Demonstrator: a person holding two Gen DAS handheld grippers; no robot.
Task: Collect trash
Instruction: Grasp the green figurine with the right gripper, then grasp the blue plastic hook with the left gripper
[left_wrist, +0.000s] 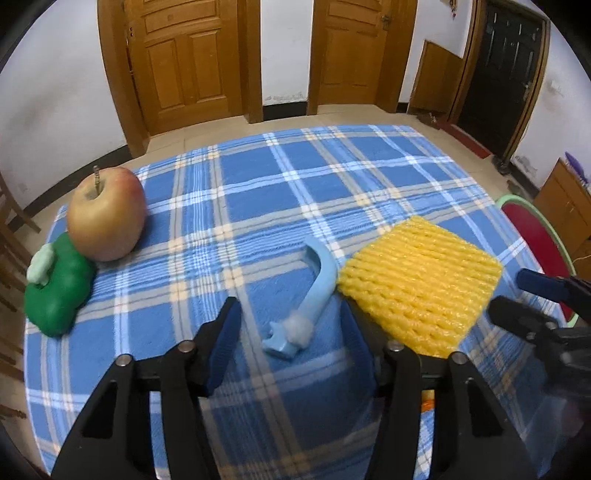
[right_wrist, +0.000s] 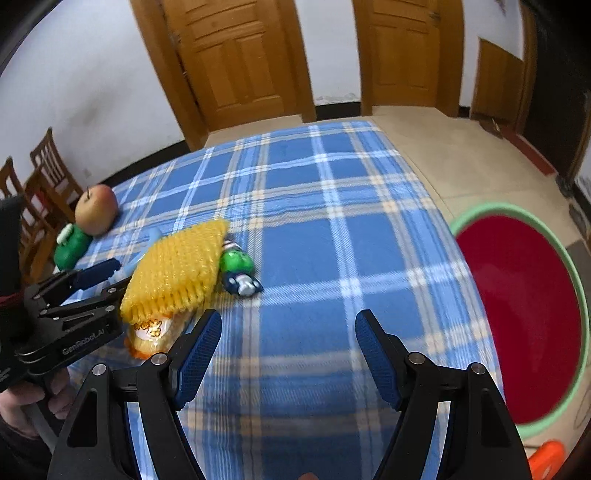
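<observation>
A light blue curved plastic piece (left_wrist: 319, 280) with a white fluff tuft at its near end lies on the blue plaid tablecloth (left_wrist: 266, 184). My left gripper (left_wrist: 290, 328) is open, its jaws on either side of that near end with gaps on both sides. A yellow foam fruit net (left_wrist: 417, 284) lies just right of it, resting on an orange snack wrapper (right_wrist: 151, 332). My right gripper (right_wrist: 288, 321) stands open over bare cloth, right of the foam net (right_wrist: 177, 269). A small green and blue toy figure (right_wrist: 238, 269) lies beside the net.
An apple (left_wrist: 107, 214) and a green toy (left_wrist: 55, 288) sit at the table's left edge. A red basin with a green rim (right_wrist: 480, 210) stands on the floor off the right edge. Wooden chairs (right_wrist: 44, 166) stand at the left, doors behind.
</observation>
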